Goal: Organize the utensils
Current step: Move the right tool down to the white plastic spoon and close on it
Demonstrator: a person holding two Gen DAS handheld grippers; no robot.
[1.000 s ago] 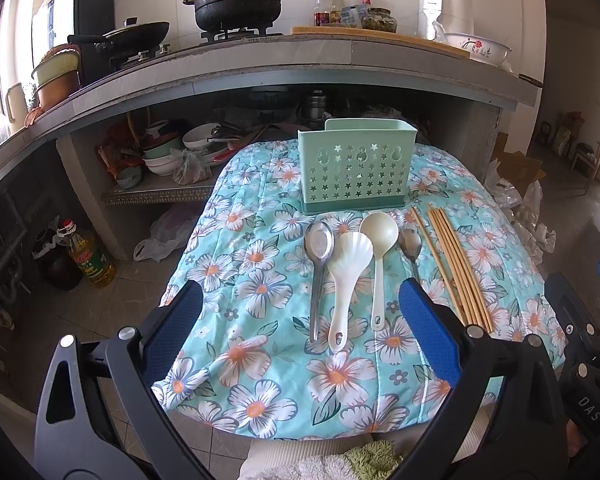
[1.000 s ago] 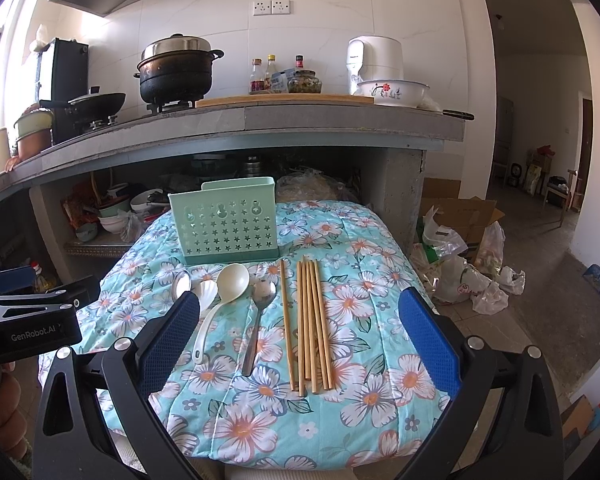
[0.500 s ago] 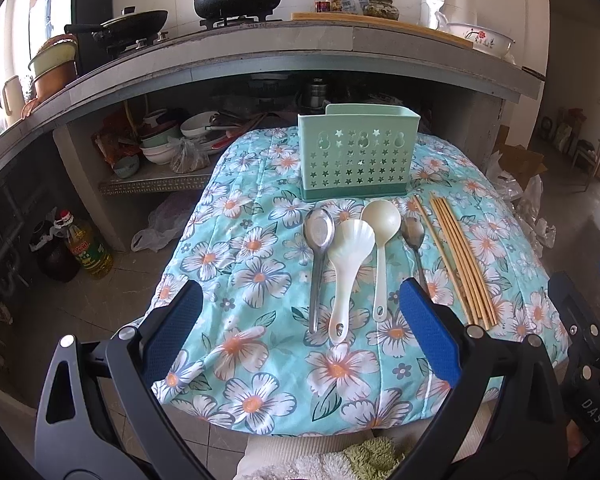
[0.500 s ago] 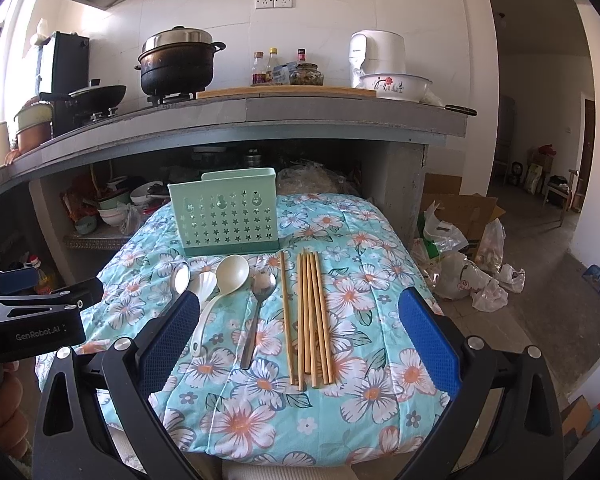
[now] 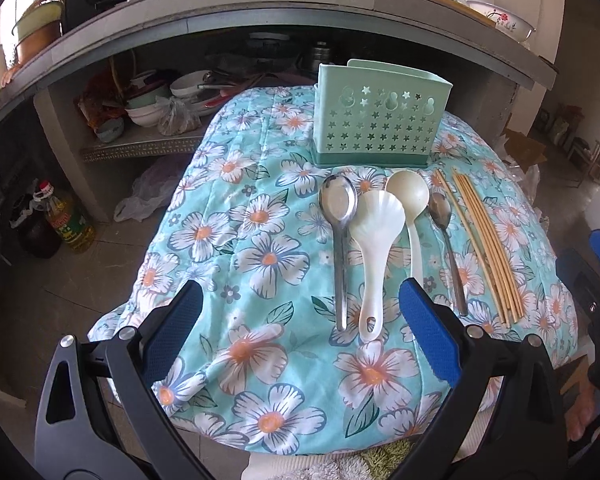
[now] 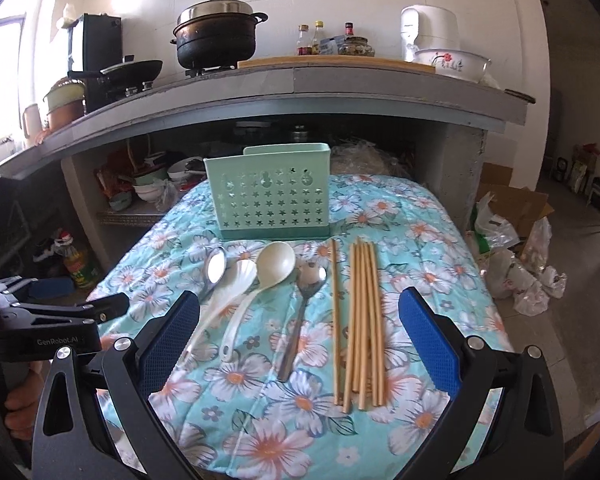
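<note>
Left wrist view first: the left gripper (image 5: 300, 320) hangs over the near edge of the turquoise floral-print cloth (image 5: 236, 248), its blue-padded fingers (image 5: 172, 322) spread wide with nothing between them. Up at 12 o'clock stands the mint-green plastic utensil holder with star-shaped holes (image 5: 380, 128), upright at the far end of the cloth. Just in front of it the utensils lie in a row, handles toward the camera: a large steel spoon (image 5: 339, 216), a white shell-shaped rice paddle (image 5: 374, 236) overlapping its right edge, a cream plastic ladle (image 5: 409, 204) touching the paddle's bowl, then a small steel spoon (image 5: 446, 232), and at 2 o'clock a bundle of pale wooden chopsticks (image 5: 484, 244). At 3 o'clock the right gripper's dark frame shows at the edge. A yellow oil bottle (image 5: 66, 220) stands on the floor at 9 o'clock.

Now the right wrist view: the right gripper (image 6: 300, 338) is also spread wide and holds nothing, hovering above the utensil handles. The holder (image 6: 268, 196) sits at 12 o'clock. The chopsticks (image 6: 360, 320) lie straight ahead between the pads, one stick apart on the left; the small steel spoon (image 6: 304, 312), ladle (image 6: 266, 280), paddle (image 6: 224, 300) and large spoon (image 6: 215, 268) fan toward 10 o'clock. The left gripper (image 6: 68, 312) shows at 9 o'clock. A black lidded pot (image 6: 216, 40) sits on the counter above.
</note>
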